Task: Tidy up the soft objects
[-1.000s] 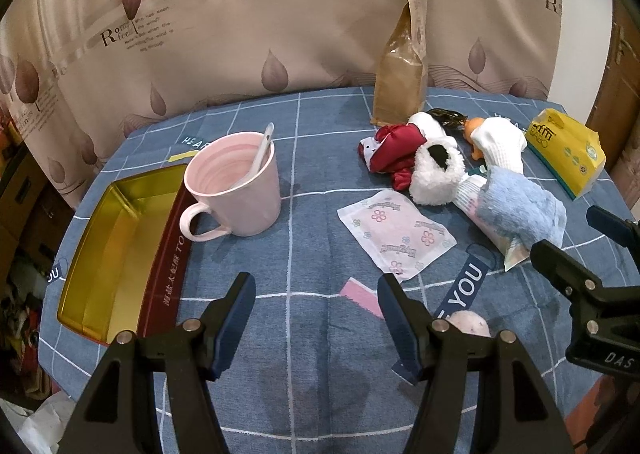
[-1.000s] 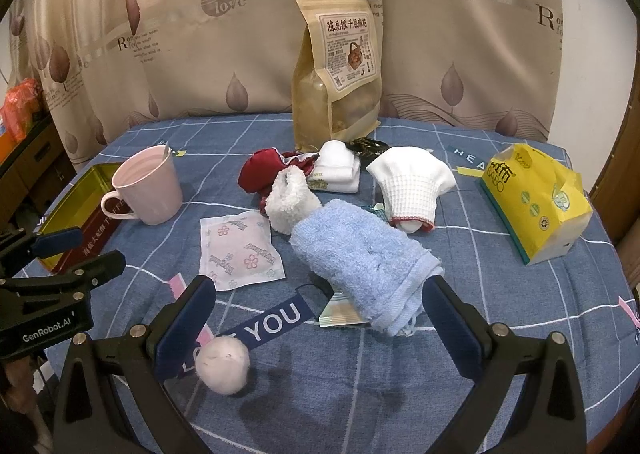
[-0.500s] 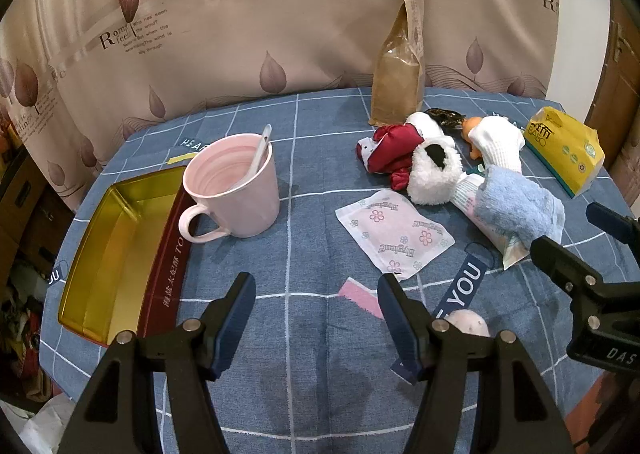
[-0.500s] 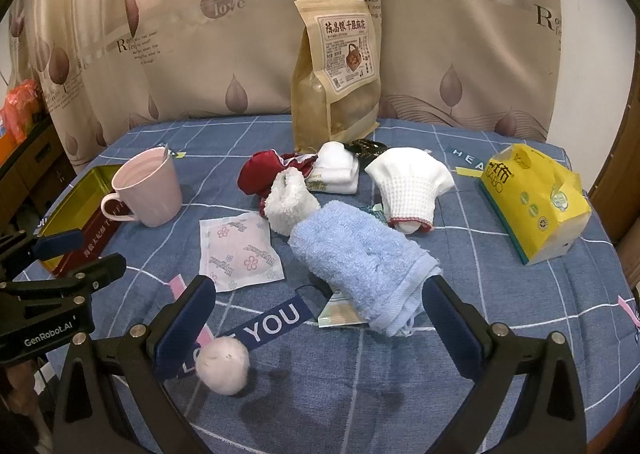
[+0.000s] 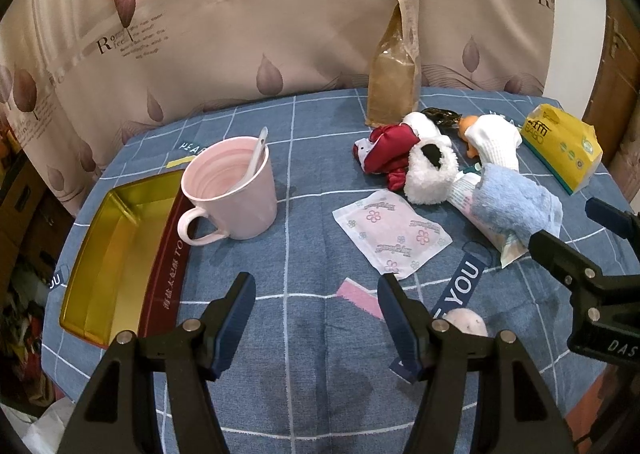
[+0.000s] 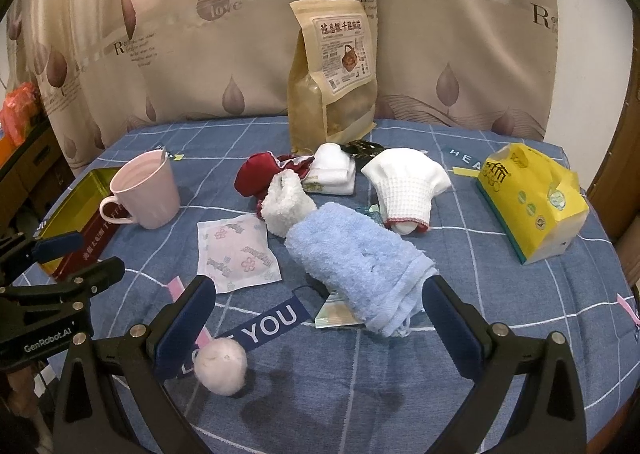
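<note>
With both sets of jaws spread and empty, the right gripper (image 6: 316,306) should straddle the rolled light-blue terry towel (image 6: 356,258) mid-roll — pinching deep, not its loose edge.

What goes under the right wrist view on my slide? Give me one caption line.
Open right gripper hovers over a rolled blue towel beside a pink pompom, floral sachet and heaped socks.

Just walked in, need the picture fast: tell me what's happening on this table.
A person holds two grippers over a blue checked tablecloth, sorting soft things. Both the left gripper and the right gripper are open and empty. The right one hovers near the rolled blue towel. Socks, a white fluffy piece, a pink pom-pom and a floral packet lie loose. The gold tin beside the pink mug looks empty.
</note>
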Demonstrator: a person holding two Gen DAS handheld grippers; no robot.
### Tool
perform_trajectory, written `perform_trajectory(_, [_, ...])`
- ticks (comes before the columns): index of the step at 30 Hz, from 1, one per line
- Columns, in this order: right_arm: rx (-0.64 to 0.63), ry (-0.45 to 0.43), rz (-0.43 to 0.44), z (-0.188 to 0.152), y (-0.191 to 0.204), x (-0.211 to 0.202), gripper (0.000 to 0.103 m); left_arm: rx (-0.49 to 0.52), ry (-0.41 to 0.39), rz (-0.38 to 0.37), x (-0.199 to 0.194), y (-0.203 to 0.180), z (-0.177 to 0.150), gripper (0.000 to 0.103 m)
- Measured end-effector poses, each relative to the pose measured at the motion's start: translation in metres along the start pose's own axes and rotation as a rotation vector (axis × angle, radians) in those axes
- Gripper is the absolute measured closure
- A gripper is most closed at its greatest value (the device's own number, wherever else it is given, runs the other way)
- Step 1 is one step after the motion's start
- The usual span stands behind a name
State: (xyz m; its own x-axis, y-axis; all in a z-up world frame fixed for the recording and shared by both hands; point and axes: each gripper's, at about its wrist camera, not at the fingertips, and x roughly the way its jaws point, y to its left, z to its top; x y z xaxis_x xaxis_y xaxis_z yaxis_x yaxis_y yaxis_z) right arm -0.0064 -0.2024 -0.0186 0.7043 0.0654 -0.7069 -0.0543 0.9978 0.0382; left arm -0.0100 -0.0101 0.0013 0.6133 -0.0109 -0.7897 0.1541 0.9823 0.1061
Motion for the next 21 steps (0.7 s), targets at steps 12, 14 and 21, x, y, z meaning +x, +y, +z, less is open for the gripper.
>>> perform_trajectory(12, [0.015, -0.013, -0.004, 0.0016, -0.0040, -0.0044, 0.000, 0.018, -0.012, -0.005, -0.0060, -0.0041, 0.0000, 0.038])
perform_trajectory(14, [0.019, -0.016, -0.005, 0.0024, -0.0050, -0.0055, 0.000, 0.019, -0.013, -0.008, -0.0069, -0.0049, -0.0003, 0.038])
perform_trajectory(21, [0.028, -0.026, -0.008, 0.0036, -0.0074, -0.0091, 0.000, 0.033, -0.017, -0.016, -0.0096, -0.0094, -0.0003, 0.038])
